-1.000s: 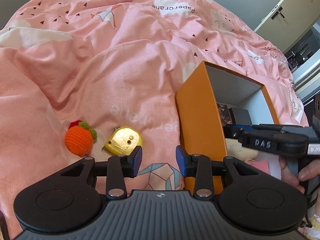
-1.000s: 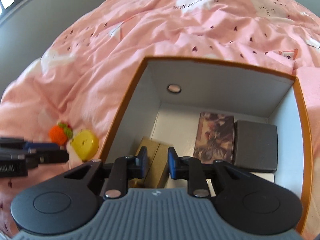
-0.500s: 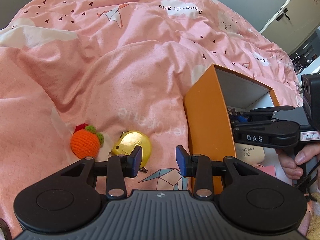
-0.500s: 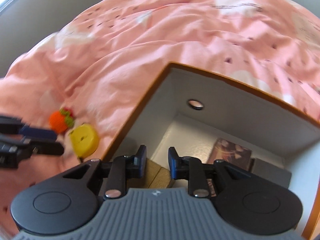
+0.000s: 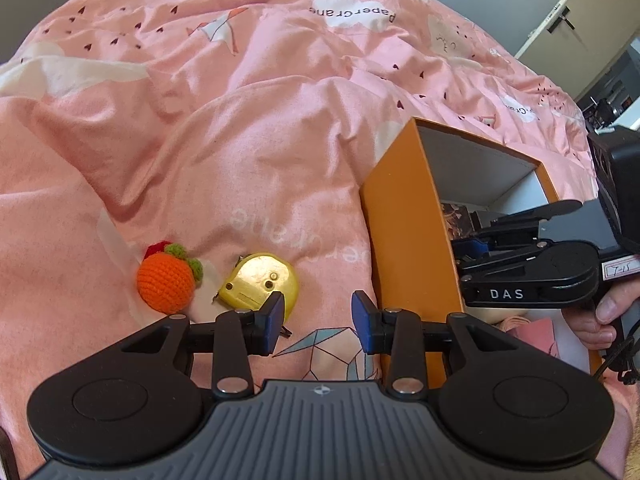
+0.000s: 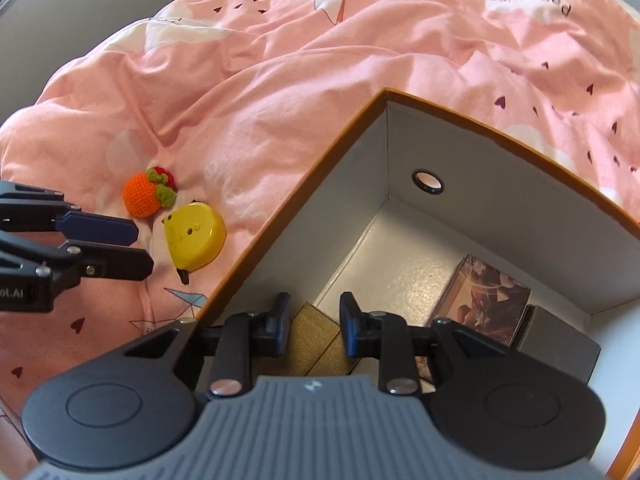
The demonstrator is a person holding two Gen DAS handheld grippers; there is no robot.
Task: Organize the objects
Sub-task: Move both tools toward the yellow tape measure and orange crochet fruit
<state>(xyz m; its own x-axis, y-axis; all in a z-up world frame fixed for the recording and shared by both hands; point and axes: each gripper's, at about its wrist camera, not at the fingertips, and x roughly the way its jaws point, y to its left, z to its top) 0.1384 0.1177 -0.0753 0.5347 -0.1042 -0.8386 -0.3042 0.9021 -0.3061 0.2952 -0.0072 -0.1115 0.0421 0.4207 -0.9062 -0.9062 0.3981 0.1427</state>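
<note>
Presently the right gripper (image 6: 312,330) is hanging inside the orange box (image 6: 288,216), jaws having just been opening with nothing between them, seemingly releasing the tan carton (image 6: 320,340) just below. Left gripper (image 5: 318,322), parted and empty, is waiting beside the yellow tape measure (image 5: 260,282) and crocheted orange (image 5: 166,282), both lying just ahead of its left finger, outside the box

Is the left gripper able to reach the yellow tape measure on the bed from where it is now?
Probably yes. The left gripper is open and empty, and the yellow tape measure lies on the pink duvet just beyond its left finger. Only the crocheted orange lies close beside it; the orange box stands off to the right.
</note>
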